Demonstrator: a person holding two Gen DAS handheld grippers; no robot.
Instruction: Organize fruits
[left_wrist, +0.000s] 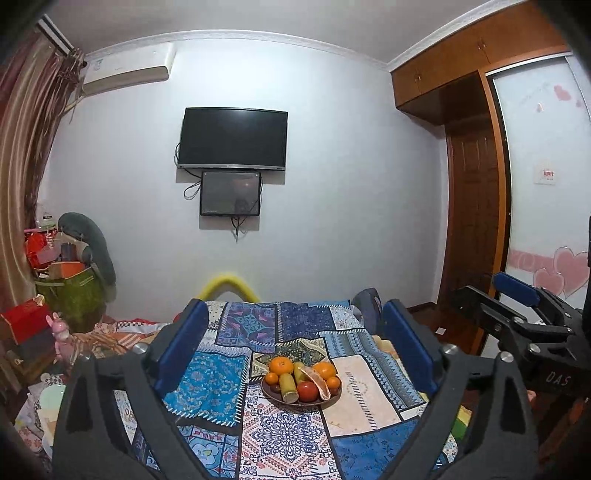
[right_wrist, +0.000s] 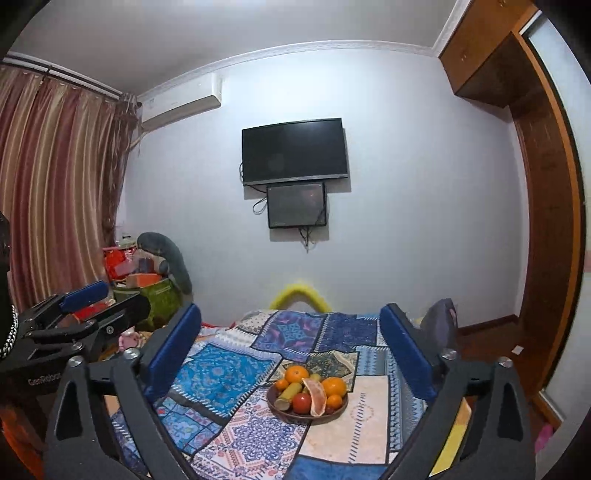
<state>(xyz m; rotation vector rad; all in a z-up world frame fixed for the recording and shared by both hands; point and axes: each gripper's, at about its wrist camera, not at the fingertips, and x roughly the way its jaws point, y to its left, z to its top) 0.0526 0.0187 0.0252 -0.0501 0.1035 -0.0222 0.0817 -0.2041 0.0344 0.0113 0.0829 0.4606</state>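
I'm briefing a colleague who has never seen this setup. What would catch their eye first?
First, the round brown plate piled with oranges, a red tomato and other fruit, sitting on the blue patchwork tablecloth ahead of both grippers. Next, the black wall-mounted television above it. The left gripper and right gripper frame the plate, jaws open and empty.

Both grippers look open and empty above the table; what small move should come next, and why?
Probably lower the right gripper toward the fruit bowl: both sets of jaws stand open and empty, well short of it, and all the fruit, including the red tomato, is piled inside.
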